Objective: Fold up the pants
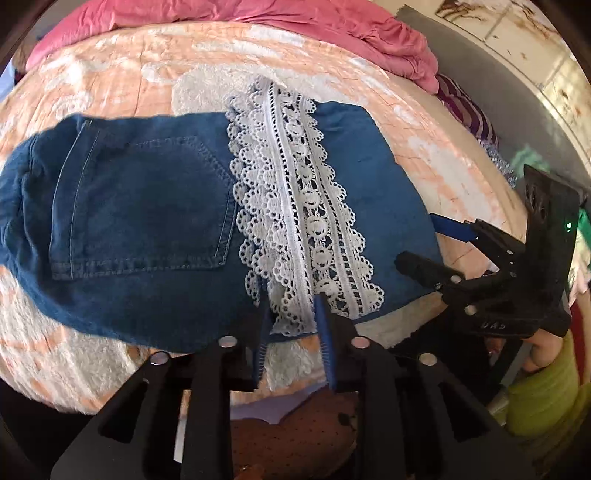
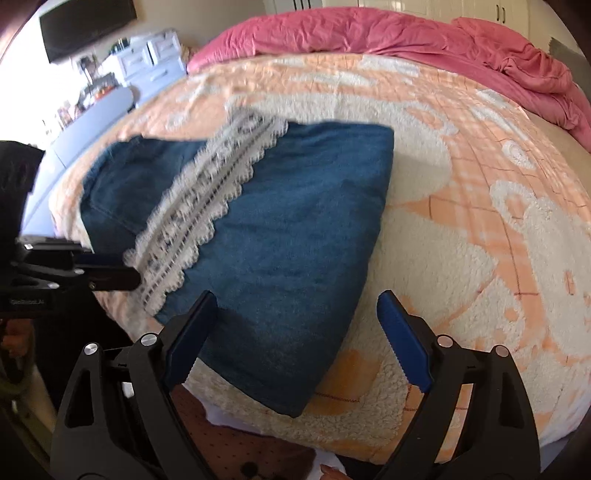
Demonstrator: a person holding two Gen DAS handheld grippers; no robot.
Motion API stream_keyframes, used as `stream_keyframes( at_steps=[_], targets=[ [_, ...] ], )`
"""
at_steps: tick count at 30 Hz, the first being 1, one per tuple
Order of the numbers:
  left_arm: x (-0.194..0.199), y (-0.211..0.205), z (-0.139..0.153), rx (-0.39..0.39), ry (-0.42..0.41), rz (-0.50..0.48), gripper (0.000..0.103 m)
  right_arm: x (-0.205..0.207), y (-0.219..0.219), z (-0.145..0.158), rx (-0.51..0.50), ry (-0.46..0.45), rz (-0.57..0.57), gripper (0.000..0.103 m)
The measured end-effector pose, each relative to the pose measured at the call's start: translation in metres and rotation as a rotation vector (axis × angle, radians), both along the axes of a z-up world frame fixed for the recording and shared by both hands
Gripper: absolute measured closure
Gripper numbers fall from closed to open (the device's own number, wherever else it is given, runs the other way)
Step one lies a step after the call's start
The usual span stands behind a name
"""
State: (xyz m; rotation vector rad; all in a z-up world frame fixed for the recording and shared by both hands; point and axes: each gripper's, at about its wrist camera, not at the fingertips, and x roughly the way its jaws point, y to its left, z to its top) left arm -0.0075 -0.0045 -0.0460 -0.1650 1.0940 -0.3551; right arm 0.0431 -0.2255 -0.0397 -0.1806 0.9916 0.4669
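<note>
Blue-padded left gripper (image 1: 293, 332) sits at the near edge of the bed, its 2 fingers narrowly apart with the end of the white lace trim (image 1: 295, 206) lying between them; whether the pads actually pinch it cannot be told. Peach-and-white fleece blanket (image 2: 480, 240) covers the bed and carries the folded blue denim pants (image 2: 280, 236), which lie close to that near edge. In the left wrist view the long axis of the pants runs side to side along the edge, back pocket (image 1: 147, 206) uppermost; the lace band crosses that axis, running from the near edge toward the pink duvet (image 2: 388, 33) bunched at the far edge. Right gripper (image 2: 299, 339) hovers with fingers wide apart over the near end of the pants. Faint white lettering on each gripper body is too blurred to read.
</note>
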Motion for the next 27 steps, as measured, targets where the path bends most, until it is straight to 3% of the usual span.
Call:
stream_keyframes(
  at_steps=[2,16,27],
  targets=[
    [0.001,0.000,0.002,0.024,-0.014,0.007,0.064,-0.002,0.002,-0.004,-0.020,-0.008,0.003,0.021],
    [-0.004,0.000,0.009,0.008,-0.023,0.008,0.057,-0.002,-0.001,-0.004,-0.017,0.000,-0.014,0.018],
    [-0.012,0.008,0.024,0.027,-0.063,0.012,0.047,-0.006,-0.016,0.013,0.023,-0.026,-0.080,0.013]
  ],
)
